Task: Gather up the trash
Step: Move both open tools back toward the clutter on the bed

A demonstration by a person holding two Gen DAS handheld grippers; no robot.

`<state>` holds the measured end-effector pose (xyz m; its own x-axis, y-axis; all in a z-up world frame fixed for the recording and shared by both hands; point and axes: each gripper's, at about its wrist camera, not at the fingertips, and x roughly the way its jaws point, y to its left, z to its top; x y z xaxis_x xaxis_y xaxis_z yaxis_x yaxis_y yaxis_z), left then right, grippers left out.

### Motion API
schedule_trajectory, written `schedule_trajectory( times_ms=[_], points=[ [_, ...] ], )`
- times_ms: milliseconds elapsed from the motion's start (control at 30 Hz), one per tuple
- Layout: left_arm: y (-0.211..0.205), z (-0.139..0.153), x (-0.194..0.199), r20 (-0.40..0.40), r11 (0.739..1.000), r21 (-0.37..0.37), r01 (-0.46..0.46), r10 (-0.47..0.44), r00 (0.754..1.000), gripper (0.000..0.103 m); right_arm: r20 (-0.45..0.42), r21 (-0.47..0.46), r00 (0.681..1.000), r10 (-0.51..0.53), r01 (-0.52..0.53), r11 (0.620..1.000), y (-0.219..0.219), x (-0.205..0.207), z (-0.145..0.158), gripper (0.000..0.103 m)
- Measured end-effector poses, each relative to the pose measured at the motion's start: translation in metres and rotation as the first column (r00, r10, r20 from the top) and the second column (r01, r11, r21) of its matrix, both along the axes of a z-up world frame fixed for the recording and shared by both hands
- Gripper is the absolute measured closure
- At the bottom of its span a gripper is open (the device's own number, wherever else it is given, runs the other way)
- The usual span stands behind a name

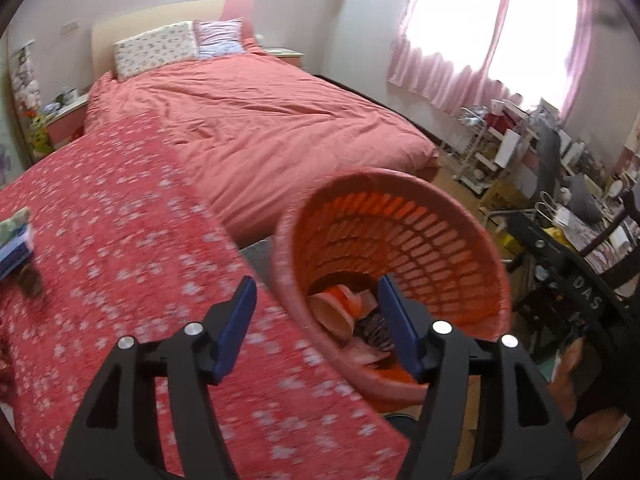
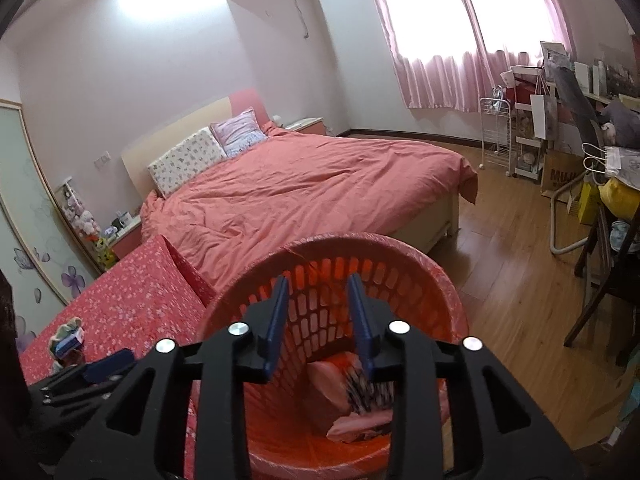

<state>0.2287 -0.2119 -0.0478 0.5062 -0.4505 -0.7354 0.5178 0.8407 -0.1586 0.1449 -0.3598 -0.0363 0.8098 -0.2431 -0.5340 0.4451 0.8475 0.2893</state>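
An orange slotted trash basket (image 1: 448, 240) stands beside a table covered by a red flowered cloth (image 1: 120, 240). Pink wrappers and a dark striped piece (image 1: 370, 330) lie in its bottom. My left gripper (image 1: 316, 300) is open and empty, straddling the basket's near rim at the table edge. My right gripper (image 2: 318, 292) is open and empty, held above the basket (image 2: 420, 280), with the trash (image 2: 340, 384) below it. A small pile of packets (image 1: 16, 236) lies at the table's left; it also shows in the right wrist view (image 2: 68, 338). The left gripper's fingers (image 2: 108, 362) show there too.
A bed with a pink duvet (image 2: 304, 188) stands behind the table. Wooden floor (image 2: 512, 280) lies to the right. A cluttered desk, shelves and a dark chair (image 2: 608, 272) fill the right side under pink curtains (image 2: 440, 40).
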Motion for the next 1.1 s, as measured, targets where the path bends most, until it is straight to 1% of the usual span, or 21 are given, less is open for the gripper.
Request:
schedule_trajectory(
  times_ms=[33,67,133,167,233,300,400,600,767,867,967,1033,1100],
  points=[
    [0.006,0.001,-0.001,0.006,1.000,0.006,-0.014,0.014,1.000,0.034,-0.004,-0.009,1.000,0.001,-0.001,1.000,0.001,0.001,0.001,0.061],
    [0.013,0.001,-0.002,0.014,0.999,0.014,-0.030,0.030,0.999,0.029,-0.009,-0.025,1.000,0.002,-0.002,1.000,0.002,0.001,0.002,0.059],
    [0.032,0.002,-0.005,0.038,0.997,0.033,-0.072,0.070,0.997,0.024,-0.015,-0.056,1.000,0.008,-0.009,0.998,0.008,0.002,0.003,0.049],
    [0.039,0.002,-0.007,0.045,0.996,0.038,-0.083,0.081,0.996,0.022,-0.016,-0.075,1.000,0.014,-0.015,0.997,0.012,0.002,0.005,0.046],
    [0.059,0.004,-0.010,0.064,0.991,0.057,-0.120,0.117,0.991,0.020,-0.022,-0.108,0.999,0.028,-0.031,0.994,0.021,0.004,0.008,0.040],
    [0.080,0.004,-0.012,0.077,0.985,0.069,-0.161,0.156,0.985,0.019,-0.030,-0.137,0.998,0.051,-0.055,0.989,0.033,0.007,0.009,0.036],
    [0.106,0.007,-0.011,0.081,0.975,0.075,-0.207,0.201,0.976,0.019,-0.044,-0.149,0.995,0.084,-0.090,0.985,0.048,0.012,0.010,0.032],
    [0.156,0.013,-0.016,0.113,0.951,0.096,-0.295,0.284,0.952,0.019,-0.073,-0.158,0.982,0.174,-0.184,0.970,0.082,0.022,0.010,0.032],
    [0.196,0.018,-0.022,0.111,0.930,0.074,-0.360,0.351,0.930,0.019,-0.089,-0.145,0.962,0.257,-0.268,0.953,0.112,0.033,0.012,0.032],
    [0.226,0.024,-0.027,0.126,0.909,0.066,-0.411,0.401,0.907,0.019,-0.097,-0.123,0.943,0.320,-0.330,0.936,0.132,0.041,0.012,0.032],
    [0.259,0.029,-0.033,0.136,0.883,0.056,-0.466,0.456,0.880,0.019,-0.111,-0.115,0.915,0.388,-0.400,0.909,0.158,0.053,0.011,0.032],
    [0.283,0.032,-0.035,0.139,0.859,0.049,-0.510,0.499,0.855,0.019,-0.123,-0.103,0.887,0.446,-0.458,0.883,0.179,0.063,0.009,0.032],
    [0.306,0.034,-0.037,0.138,0.836,0.040,-0.548,0.538,0.831,0.019,-0.129,-0.098,0.866,0.483,-0.496,0.863,0.198,0.069,0.008,0.032]
  ],
)
